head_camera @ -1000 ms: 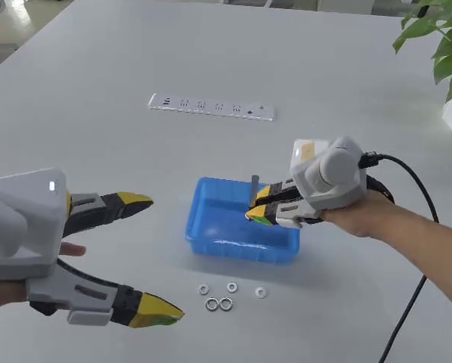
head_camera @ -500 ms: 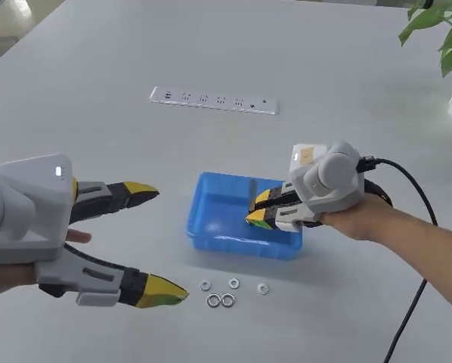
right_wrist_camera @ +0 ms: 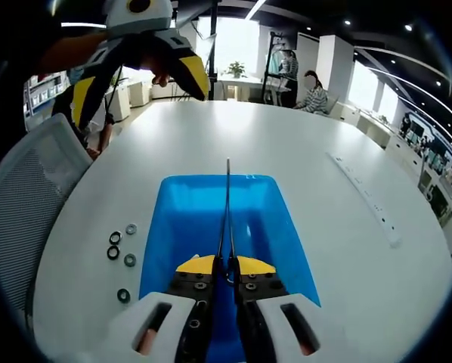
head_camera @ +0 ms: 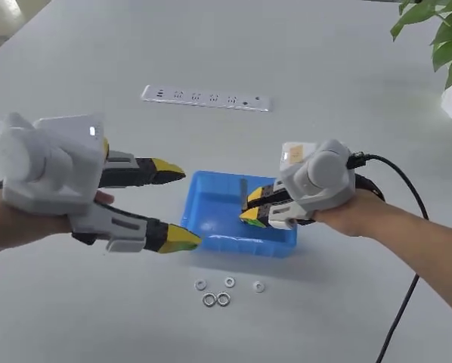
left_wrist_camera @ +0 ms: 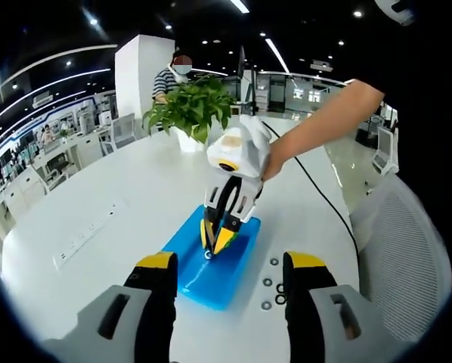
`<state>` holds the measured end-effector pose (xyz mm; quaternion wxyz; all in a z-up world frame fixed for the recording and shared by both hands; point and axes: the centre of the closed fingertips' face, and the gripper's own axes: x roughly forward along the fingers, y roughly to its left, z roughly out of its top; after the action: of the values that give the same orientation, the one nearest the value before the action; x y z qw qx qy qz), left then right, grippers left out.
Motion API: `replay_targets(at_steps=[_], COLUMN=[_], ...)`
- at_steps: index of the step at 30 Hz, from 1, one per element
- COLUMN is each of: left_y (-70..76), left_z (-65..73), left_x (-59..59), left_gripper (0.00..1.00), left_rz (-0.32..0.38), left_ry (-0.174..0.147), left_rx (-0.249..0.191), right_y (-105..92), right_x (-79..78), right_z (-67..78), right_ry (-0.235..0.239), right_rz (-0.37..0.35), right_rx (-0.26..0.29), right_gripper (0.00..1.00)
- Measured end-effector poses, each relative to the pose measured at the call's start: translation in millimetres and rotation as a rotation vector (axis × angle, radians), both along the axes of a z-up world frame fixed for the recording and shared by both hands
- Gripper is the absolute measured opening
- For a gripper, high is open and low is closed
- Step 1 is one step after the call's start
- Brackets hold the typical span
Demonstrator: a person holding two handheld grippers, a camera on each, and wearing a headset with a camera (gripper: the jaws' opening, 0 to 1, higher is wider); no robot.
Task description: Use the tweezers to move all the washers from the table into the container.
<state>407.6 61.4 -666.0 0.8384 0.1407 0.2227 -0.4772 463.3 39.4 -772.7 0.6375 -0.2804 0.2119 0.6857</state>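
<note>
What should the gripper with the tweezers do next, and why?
Probably swing the right hand-held gripper, shut on the thin metal tweezers, from above the blue plastic container over to the small metal washers on the white table. Five washers lie beside the container, and I see none inside it.

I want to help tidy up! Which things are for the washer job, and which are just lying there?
For the job: washers, tweezers, blue container, right tool holding the tweezers.
Just lying about: power strip, plant.
</note>
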Motion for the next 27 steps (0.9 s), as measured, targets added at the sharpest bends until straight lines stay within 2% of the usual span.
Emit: replay_targets(at_steps=[4,11,18,27], left_y=[-11.6,-27.9,-35.1,-46.6], left_z=[-1.5,-11.7,-22.1,-25.6], left_x=[12.6,27.7,41.0,49.7], left_gripper=[0.52,0.41,0.28,0.19], left_rz=[-0.038,-0.094,-0.127,-0.196], left_ry=[-0.015,-0.019,-0.026,-0.023], left_rx=[0.007,0.028,0.059,0.063], right_y=[0.3,0.0,-0.3,-0.9], right_x=[0.3,0.3,0.1,-0.5], right_z=[0.0,-0.2,-0.2,-0.7], right_ry=[-0.003,-0.010,-0.013,-0.016], right_rz=[0.004,0.010,0.019,0.031], right_rx=[-0.002,-0.004,-0.004,-0.007], right_gripper=[0.09,0.09,0.09,0.09])
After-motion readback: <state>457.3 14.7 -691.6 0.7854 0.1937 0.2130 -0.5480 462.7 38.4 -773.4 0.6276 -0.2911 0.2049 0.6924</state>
